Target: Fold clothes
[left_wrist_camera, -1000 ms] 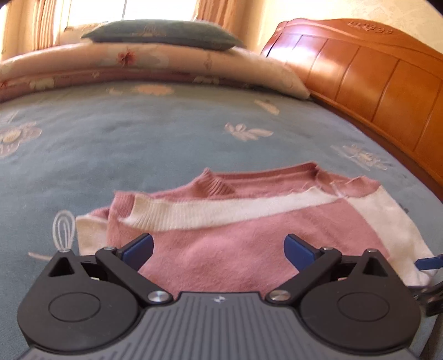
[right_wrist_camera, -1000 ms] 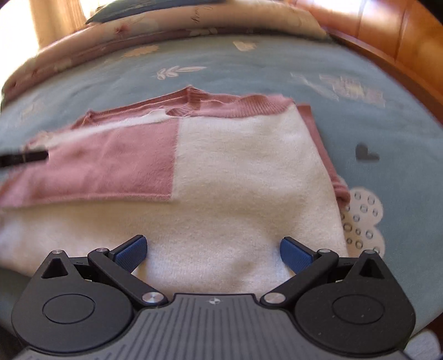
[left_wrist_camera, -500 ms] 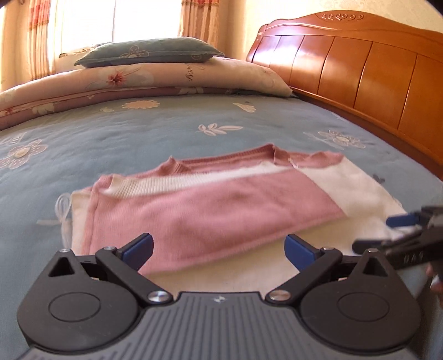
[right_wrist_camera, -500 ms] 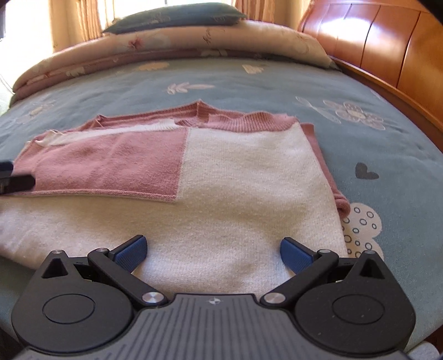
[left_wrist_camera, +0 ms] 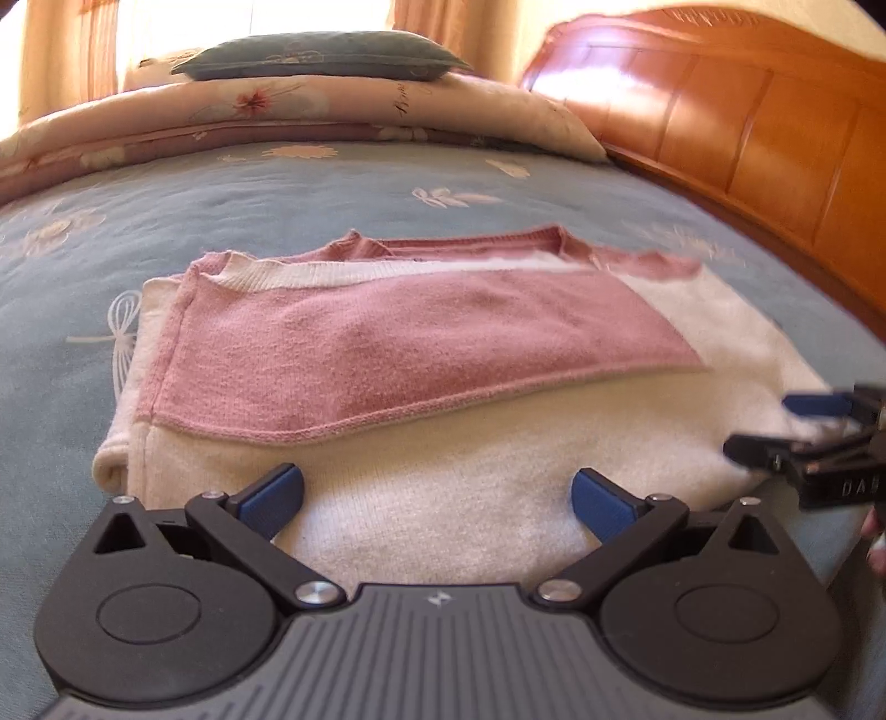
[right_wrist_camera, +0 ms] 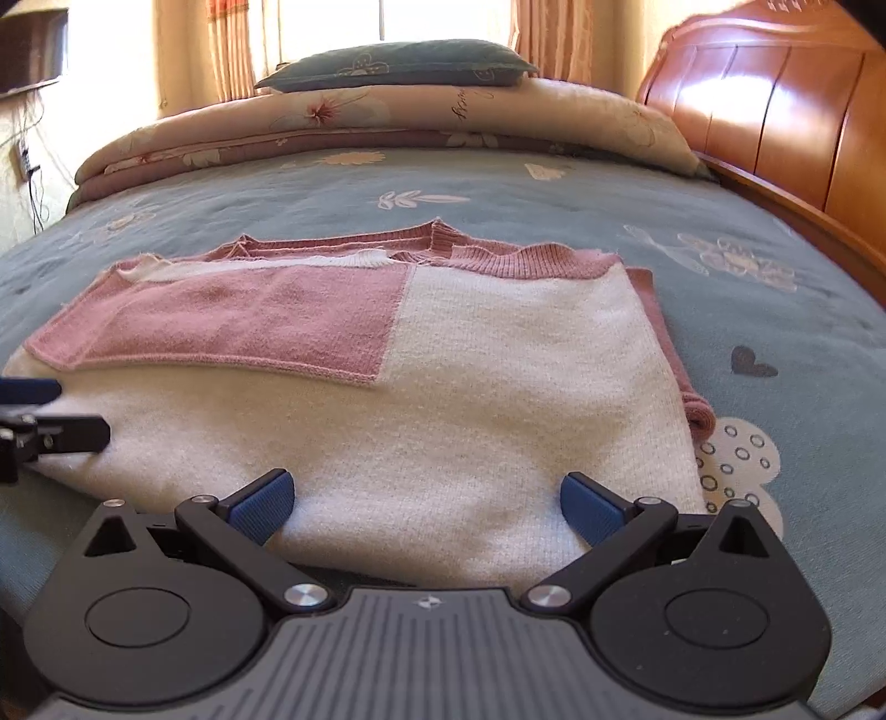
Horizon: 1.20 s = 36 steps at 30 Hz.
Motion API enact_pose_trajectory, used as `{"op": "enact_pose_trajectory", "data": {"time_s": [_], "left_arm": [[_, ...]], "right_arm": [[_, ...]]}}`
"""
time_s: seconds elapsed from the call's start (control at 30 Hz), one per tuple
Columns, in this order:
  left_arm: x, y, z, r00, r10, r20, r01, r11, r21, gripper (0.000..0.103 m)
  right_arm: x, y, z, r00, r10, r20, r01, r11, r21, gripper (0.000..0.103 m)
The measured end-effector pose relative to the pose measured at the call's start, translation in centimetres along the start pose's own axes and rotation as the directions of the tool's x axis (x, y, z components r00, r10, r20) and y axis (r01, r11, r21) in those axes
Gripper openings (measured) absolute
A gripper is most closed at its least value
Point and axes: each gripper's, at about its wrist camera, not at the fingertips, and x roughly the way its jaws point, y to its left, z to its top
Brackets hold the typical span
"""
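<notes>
Black-and-blue left tool [left_wrist_camera: 437, 493]: jaws spread wide, nothing between the pads, hovering at the near hem of the sweater.
Right tool [right_wrist_camera: 426, 498]: same state, wide open, holding nothing, also at the near hem, further right along it.
Cross-view: right tool shows at the right edge of the left wrist view [left_wrist_camera: 814, 432]; left tool shows at the left edge of the right wrist view [right_wrist_camera: 39, 415]. Both sit at the sweater's near edge.
Hand: a bit of a person's fingers [left_wrist_camera: 875, 540] at the far right edge, behind the right tool.
Sweater [left_wrist_camera: 443, 443]: pink and cream knit, lying flat on the bed, partly folded. Cream body faces up; a pink sleeve [left_wrist_camera: 398, 349] is laid across the upper left part. Pink ribbed collar is at the far edge. Same sweater in right view [right_wrist_camera: 498, 399], with a pink strip peeking out along its right side.
Bed cover [left_wrist_camera: 277, 199]: blue-grey with pale flower prints, under the sweater.
Far end: folded floral quilt [right_wrist_camera: 387, 127] across the bed, dark blue-grey pillow [right_wrist_camera: 398, 69] on top of it.
Right side: wooden headboard [right_wrist_camera: 775, 111], orange-brown panels.
Background: curtains [right_wrist_camera: 221, 50] and a bright window behind the pillow.
</notes>
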Motion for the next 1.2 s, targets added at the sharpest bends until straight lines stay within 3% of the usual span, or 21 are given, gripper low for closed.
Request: {"op": "enact_pose_trajectory", "data": {"time_s": [0.1,0.2,0.4,0.57,0.7,0.77,0.9,1.03,1.1,1.2], "left_arm": [[0.1,-0.1,0.7,0.999,-0.01,-0.046,0.011,0.999,0.03,0.102],[-0.4,0.6,2.1,0.994,-0.032,-0.108,0.031,0.999,-0.01,0.102],[-1.7,4.4,7.7,0.999,0.052,0.0,-0.052,0.993,-0.108,0.102],[2.3,9.3,11.3,0.995,0.095,-0.004,-0.092,0.952,-0.292,0.102],[6.5,12.4,10.7,0.995,0.046,-0.093,-0.082,0.898,-0.432,0.102],[6.7,13.0,10.2,0.995,0.062,-0.081,-0.092,0.881,-0.464,0.102],[4.7,12.1,11.0,0.996,0.07,-0.053,-0.087,0.888,-0.452,0.102],[1.6,9.1,11.3,0.994,-0.11,0.023,0.108,0.888,-0.446,0.102],[1.4,7.0,11.0,0.984,-0.18,0.009,0.167,0.887,-0.43,0.102],[2.7,4.7,9.5,0.974,-0.223,-0.043,0.186,0.892,-0.413,0.102]], "right_arm": [[-0.3,-0.2,-0.6,0.999,0.009,0.044,-0.009,1.0,0.003,0.103],[-0.6,-0.4,-1.3,0.996,0.022,0.087,-0.021,1.0,-0.006,0.103],[-0.9,-0.9,-2.8,0.981,0.056,0.183,-0.052,0.998,-0.03,0.103],[-1.0,-1.0,-3.2,0.973,0.067,0.221,-0.06,0.997,-0.039,0.103],[-1.0,-0.9,-3.2,0.971,0.07,0.229,-0.062,0.997,-0.042,0.103],[-0.9,-0.9,-3.2,0.97,0.069,0.232,-0.061,0.997,-0.044,0.103],[-0.8,-0.8,-3.1,0.97,0.066,0.234,-0.059,0.998,-0.038,0.103],[-0.8,-0.8,-3.1,0.97,0.064,0.233,-0.056,0.998,-0.037,0.103],[-0.9,-0.7,-2.8,0.975,0.057,0.215,-0.049,0.998,-0.042,0.103],[-1.5,-0.3,-2.0,0.985,0.041,0.167,-0.032,0.998,-0.055,0.103]]}}
